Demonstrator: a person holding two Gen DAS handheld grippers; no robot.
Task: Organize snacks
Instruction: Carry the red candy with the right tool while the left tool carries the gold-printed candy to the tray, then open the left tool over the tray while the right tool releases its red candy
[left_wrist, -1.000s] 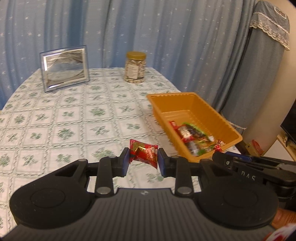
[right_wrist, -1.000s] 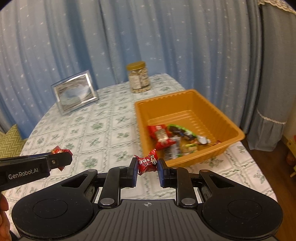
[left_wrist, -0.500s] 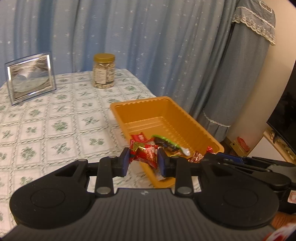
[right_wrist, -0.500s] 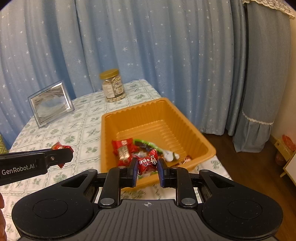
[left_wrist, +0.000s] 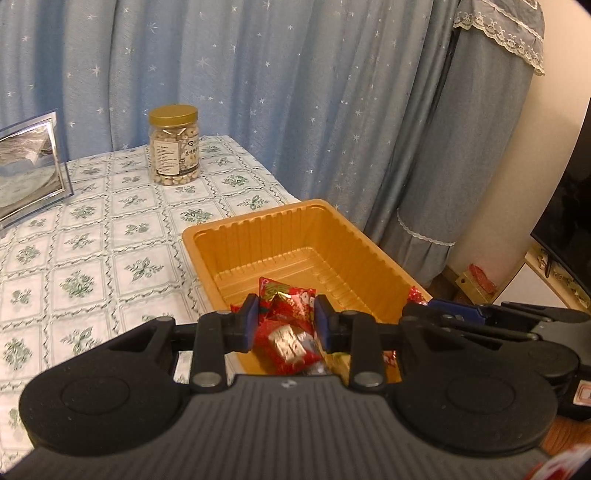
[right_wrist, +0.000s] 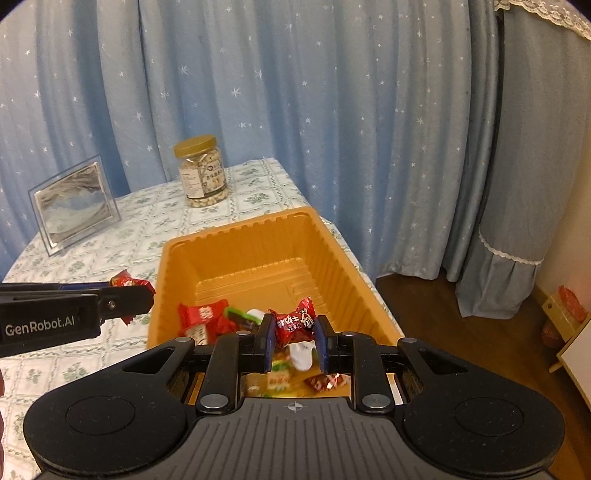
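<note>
My left gripper (left_wrist: 283, 314) is shut on a red snack packet (left_wrist: 286, 301) and holds it above the near end of the orange tray (left_wrist: 280, 236). My right gripper (right_wrist: 294, 332) is shut on a red wrapped candy (right_wrist: 295, 323), also above the tray's (right_wrist: 236, 254) near end. Several wrapped snacks lie in the tray, among them a red packet (right_wrist: 201, 319) and a white one (right_wrist: 301, 354). The left gripper shows from the side in the right wrist view (right_wrist: 129, 293); the right gripper shows in the left wrist view (left_wrist: 424, 306).
A jar of nuts with a gold lid (left_wrist: 173, 146) and a picture frame (left_wrist: 26, 166) stand at the back of the table with the flowered cloth (left_wrist: 92, 240). Blue curtains hang behind. The table edge runs just right of the tray; a dark screen (left_wrist: 569, 221) is at far right.
Both grippers have moved right and forward from over the tablecloth to above the tray, each still holding its snack.
</note>
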